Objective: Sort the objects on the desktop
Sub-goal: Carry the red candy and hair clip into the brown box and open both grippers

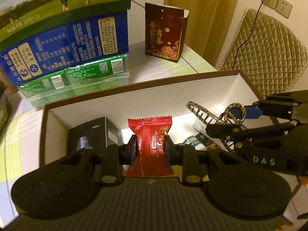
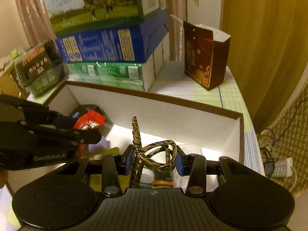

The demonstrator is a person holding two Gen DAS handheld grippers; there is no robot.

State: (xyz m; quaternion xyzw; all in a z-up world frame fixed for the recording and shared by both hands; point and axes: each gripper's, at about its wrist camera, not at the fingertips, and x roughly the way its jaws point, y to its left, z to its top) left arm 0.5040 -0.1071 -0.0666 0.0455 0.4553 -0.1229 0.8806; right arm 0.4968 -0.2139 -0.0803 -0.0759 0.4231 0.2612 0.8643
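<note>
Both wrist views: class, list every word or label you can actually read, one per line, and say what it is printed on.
"DAS": right gripper body.
"GenRobot.AI": left gripper body.
"PURE MILK": milk carton, faint.
Chinese print on the red candy packet, blue box, dark gift bag: too blurred.

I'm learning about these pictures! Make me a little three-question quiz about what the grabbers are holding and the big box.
1. True or false: the left hand-held gripper is shut on a red candy packet.
2. What does the right hand-held gripper hold: A) a spoon, B) a leopard-print hair claw clip, C) a pen?
3. Fill in: both held things hang above the open white ____.

Key: 1 true. 2 B. 3 box.
</note>
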